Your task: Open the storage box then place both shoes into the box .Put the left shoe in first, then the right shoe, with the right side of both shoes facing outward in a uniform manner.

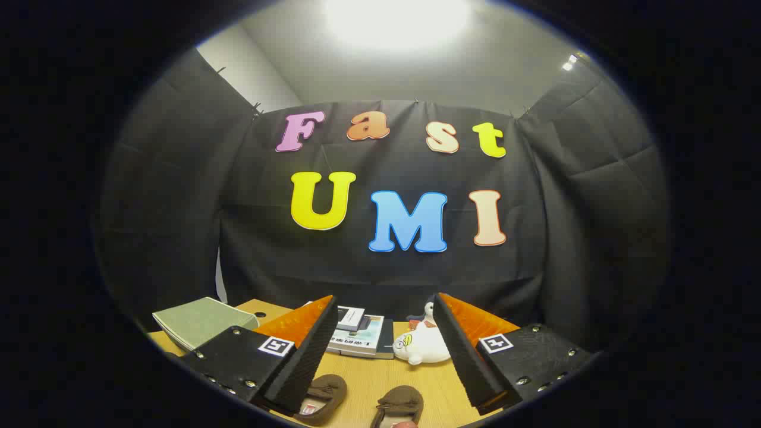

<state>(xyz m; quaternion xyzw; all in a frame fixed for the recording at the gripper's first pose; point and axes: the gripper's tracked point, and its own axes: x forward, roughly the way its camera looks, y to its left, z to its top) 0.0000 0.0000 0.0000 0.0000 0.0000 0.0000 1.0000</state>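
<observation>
The gripper (385, 351) hangs above a wooden table (365, 380), fingers spread wide, holding nothing. Two brown shoes (324, 395) (399, 405) lie between the fingers. Beyond them sit stacked books (359, 334) with illegible cover writing, a white duck toy (423, 343), and a green book (199, 321).

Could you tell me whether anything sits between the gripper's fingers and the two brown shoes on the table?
Nothing visible does. The gripper is open, and both shoes lie on the bare wooden table between its fingers.
</observation>
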